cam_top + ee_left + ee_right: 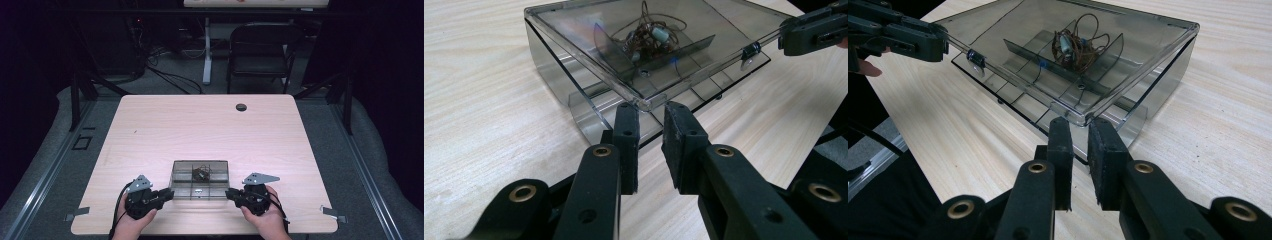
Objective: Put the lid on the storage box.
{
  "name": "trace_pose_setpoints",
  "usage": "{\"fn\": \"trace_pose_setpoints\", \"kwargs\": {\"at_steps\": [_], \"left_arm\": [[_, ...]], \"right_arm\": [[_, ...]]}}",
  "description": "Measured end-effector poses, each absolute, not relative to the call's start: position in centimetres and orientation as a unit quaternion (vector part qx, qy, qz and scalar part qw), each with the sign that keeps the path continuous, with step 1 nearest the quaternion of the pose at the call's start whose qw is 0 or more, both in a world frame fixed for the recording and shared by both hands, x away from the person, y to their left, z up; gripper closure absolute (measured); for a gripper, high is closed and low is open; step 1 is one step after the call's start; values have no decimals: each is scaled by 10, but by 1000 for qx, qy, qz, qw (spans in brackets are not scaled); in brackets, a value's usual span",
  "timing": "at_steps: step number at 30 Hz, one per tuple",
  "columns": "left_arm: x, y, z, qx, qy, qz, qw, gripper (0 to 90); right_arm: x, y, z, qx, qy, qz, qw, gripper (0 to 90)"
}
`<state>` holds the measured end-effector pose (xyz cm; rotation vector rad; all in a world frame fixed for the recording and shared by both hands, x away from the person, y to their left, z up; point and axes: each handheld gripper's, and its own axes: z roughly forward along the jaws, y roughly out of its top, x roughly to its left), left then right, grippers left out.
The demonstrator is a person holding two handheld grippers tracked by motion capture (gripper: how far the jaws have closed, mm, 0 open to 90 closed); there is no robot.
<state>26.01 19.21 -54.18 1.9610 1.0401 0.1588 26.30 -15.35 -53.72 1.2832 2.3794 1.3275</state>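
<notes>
A smoky clear plastic compartment box (200,179) lies near the table's front edge. Its lid (589,20) (1013,25) is tilted up at the near side, above the divided base (584,107) (1138,115). A tangle of brown wire with small parts (646,37) (1078,45) lies in a far compartment. My left gripper (171,192) (649,107) pinches the lid's near left corner. My right gripper (227,192) (1079,122) pinches the near right corner. Each gripper also shows in the other's view, closed on the lid's edge (809,32) (908,35).
The wooden table (210,130) stretches bare beyond the box, with a dark cable hole (241,107) near its far edge. A black folding chair (260,50) and cables stand behind it. Metal brackets (332,214) sit at the front corners.
</notes>
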Motion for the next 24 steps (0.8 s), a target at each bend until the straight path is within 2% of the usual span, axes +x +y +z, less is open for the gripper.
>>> {"fn": "trace_pose_setpoints", "kwargs": {"at_steps": [24], "left_arm": [[259,192,-547,795,426,60,428,758]], "right_arm": [[263,-152,-542,424,802,417,63,779]]}}
